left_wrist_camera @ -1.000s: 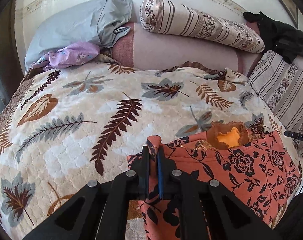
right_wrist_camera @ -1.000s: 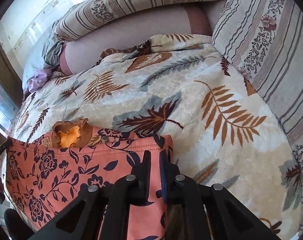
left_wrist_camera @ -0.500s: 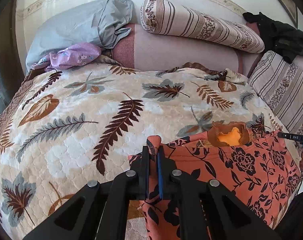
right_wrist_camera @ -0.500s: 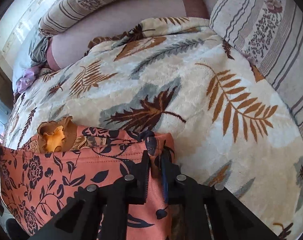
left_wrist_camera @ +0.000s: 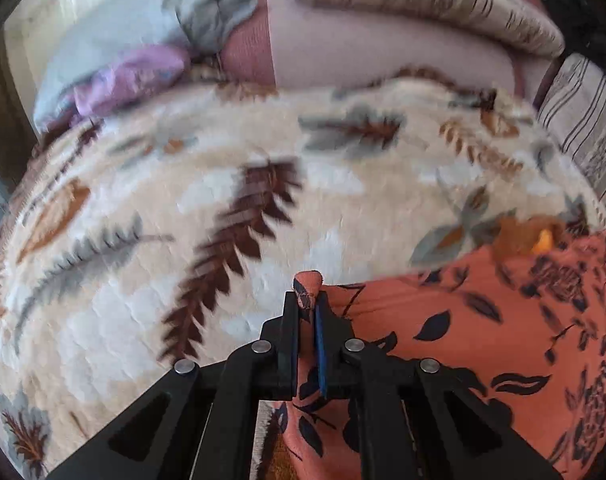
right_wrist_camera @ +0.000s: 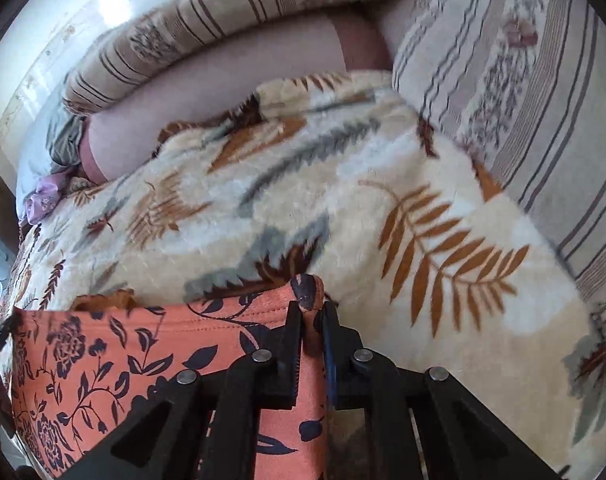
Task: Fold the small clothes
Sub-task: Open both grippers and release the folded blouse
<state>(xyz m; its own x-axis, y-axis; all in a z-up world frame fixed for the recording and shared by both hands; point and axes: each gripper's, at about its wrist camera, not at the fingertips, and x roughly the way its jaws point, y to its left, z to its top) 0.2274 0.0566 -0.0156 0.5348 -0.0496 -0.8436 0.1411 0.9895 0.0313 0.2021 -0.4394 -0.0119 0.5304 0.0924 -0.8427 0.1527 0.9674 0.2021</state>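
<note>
Garment [left_wrist_camera: 483, 340], orange with dark floral print: lower right of left view, lower left of right view, on leaf-patterned blanket [left_wrist_camera: 223, 200]. Left gripper [left_wrist_camera: 307, 304] pinches one corner. Right gripper [right_wrist_camera: 311, 312] pinches another, jaws apparently easing apart.

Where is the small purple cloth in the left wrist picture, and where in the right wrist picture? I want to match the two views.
Left wrist view: the purple cloth lies upper left, below the grey pillow.
Right wrist view: the purple cloth sits small at the far left edge, at mid height.
Shared landmark: the long striped bolster along the top of both pictures.
</note>
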